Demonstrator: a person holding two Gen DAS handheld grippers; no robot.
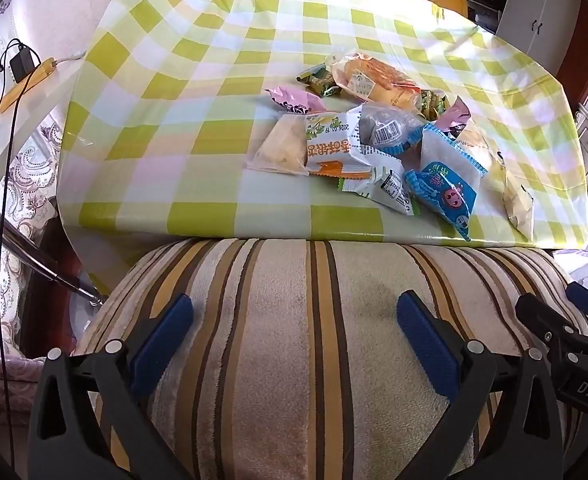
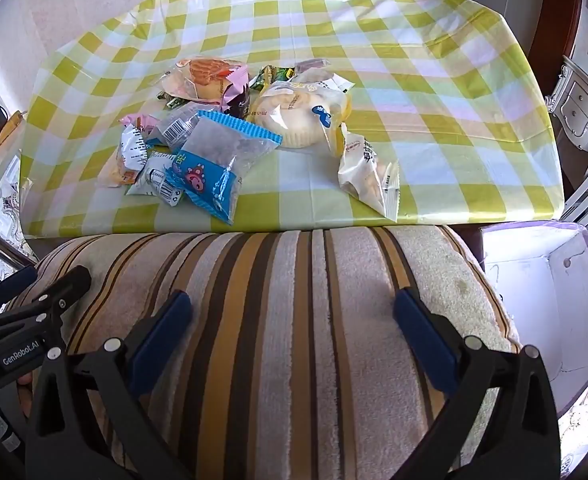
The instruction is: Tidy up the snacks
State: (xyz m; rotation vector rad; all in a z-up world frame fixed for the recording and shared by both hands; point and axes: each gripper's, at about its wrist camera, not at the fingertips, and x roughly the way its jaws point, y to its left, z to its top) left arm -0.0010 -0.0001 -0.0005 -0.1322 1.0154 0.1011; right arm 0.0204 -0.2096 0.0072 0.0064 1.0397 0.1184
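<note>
A heap of wrapped snacks (image 1: 378,136) lies on the green-and-white checked tablecloth (image 1: 182,92). In the heap are a blue-edged packet (image 2: 218,160), a round bun in clear wrap (image 2: 294,116), an orange bread bag (image 1: 378,78) and a pale cracker bag (image 2: 368,176). My left gripper (image 1: 294,320) hangs open above a striped cushion (image 1: 294,340), short of the table, with nothing between its blue pads. My right gripper (image 2: 292,316) is open too, over the same cushion (image 2: 294,320), and holds nothing.
A white open box (image 2: 546,292) with a lilac rim stands at the right beside the cushion. At the left a yellow power strip (image 1: 26,82) with a black plug and cable lies on a ledge. White furniture (image 2: 582,108) stands beyond the table's right edge.
</note>
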